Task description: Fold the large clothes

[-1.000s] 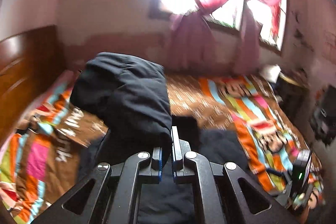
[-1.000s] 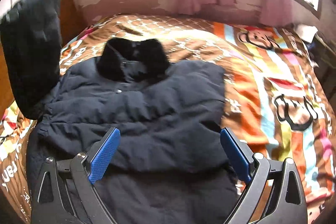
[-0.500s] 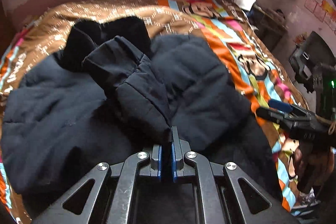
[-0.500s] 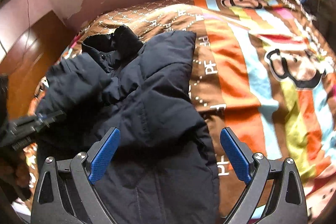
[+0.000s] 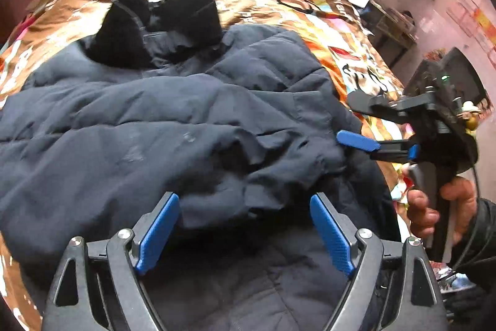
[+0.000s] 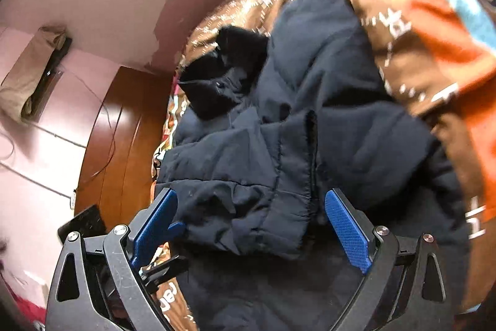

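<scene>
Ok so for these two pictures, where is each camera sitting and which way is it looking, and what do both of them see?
Left wrist: on the left gripper, looking down along its opening blue fingers over the navy jacket; the right gripper and the hand holding it show at right.
Right wrist: on the right gripper, tilted, over the jacket's folded sleeve toward the wooden headboard.
Shared: jacket, black fur collar, patterned bedspread.

Left gripper [image 5: 245, 225] tilted down over the jacket [image 5: 155, 126], jaws opening, pads clear; right gripper [image 6: 251, 225] spread wide beside it.
</scene>
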Demonstrator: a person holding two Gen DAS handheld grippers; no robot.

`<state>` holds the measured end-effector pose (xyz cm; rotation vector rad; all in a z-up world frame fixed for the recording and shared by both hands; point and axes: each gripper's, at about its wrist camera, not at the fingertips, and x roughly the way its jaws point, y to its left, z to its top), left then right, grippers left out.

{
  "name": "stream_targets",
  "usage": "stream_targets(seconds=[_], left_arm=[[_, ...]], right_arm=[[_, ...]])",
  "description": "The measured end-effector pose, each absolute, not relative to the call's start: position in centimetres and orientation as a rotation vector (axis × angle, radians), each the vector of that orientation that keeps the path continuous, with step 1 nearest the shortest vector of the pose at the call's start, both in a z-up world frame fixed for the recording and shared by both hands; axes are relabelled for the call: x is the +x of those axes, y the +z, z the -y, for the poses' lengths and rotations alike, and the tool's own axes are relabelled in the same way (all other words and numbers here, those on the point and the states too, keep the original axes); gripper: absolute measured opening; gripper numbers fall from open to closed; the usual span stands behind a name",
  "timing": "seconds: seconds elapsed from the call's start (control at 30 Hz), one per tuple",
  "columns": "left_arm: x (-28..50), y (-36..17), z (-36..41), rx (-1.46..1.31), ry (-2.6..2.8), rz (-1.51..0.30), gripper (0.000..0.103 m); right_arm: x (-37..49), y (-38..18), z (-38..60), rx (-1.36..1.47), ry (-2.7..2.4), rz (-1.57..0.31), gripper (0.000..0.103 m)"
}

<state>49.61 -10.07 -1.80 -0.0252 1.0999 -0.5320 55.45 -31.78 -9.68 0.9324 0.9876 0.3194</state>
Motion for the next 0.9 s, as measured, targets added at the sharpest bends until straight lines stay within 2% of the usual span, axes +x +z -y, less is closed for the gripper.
stream_targets(seconds=[0.1, 0.17, 0.23, 0.27, 0.3, 0.33, 0.53, 0.63, 0.77, 0.8, 0.83, 0.9], left_arm=[[49.4, -1.4, 7.9, -0.056, -0.454, -1.085, 0.085], [49.4, -1.0, 6.2, -0.077, -0.386, -1.073, 0.085], [49.6, -0.7, 4.4, -0.099, -0.323, -1.060, 0.085], [49.7, -0.5, 3.4, -0.106, -0.287, -1.049, 0.085], [49.9, -0.3, 2.4, -0.110, -0.256, -1.040, 0.085], [50.2, -0.1, 1.6, -0.112, -0.230, -1.033, 0.085], [51.9, -0.1, -1.2, -0.104, -0.148, -1.023, 0.085], [52.8, -1.2, -1.4, -0.093, -0.134, -1.051, 0.085], [53.6, -1.5, -1.3, -0.103, -0.161, -1.045, 0.085], [54.1, -1.3, -1.0, -0.096, -0.174, -1.032, 0.085], [54.2, -1.2, -0.7, -0.094, -0.184, -1.024, 0.085], [55.7, -1.1, 0.3, -0.084, -0.224, -1.004, 0.085]], right_arm=[[55.9, -10.8, 30.8, 0.914, 0.254, -1.029, 0.094], [56.0, -10.5, 30.0, 0.873, 0.212, -1.039, 0.080], [56.2, -10.3, 29.0, 0.794, 0.160, -1.089, 0.041], [56.4, -10.1, 28.8, 0.776, 0.148, -1.099, 0.033], [56.6, -9.8, 28.7, 0.748, 0.130, -1.100, 0.013], [56.7, -9.3, 28.7, 0.718, 0.120, -1.096, 0.009], [56.7, -3.8, 28.3, 0.406, -0.051, -0.953, 0.007], [57.9, -4.4, 28.5, 0.378, -0.062, -1.025, 0.007], [58.5, -3.6, 29.7, 0.299, -0.155, -1.006, 0.015], [58.3, -2.9, 29.9, 0.285, -0.167, -0.966, 0.024], [58.5, -2.2, 30.0, 0.274, -0.169, -0.934, 0.042], [59.7, -1.9, 29.5, 0.236, -0.137, -0.915, 0.056]])
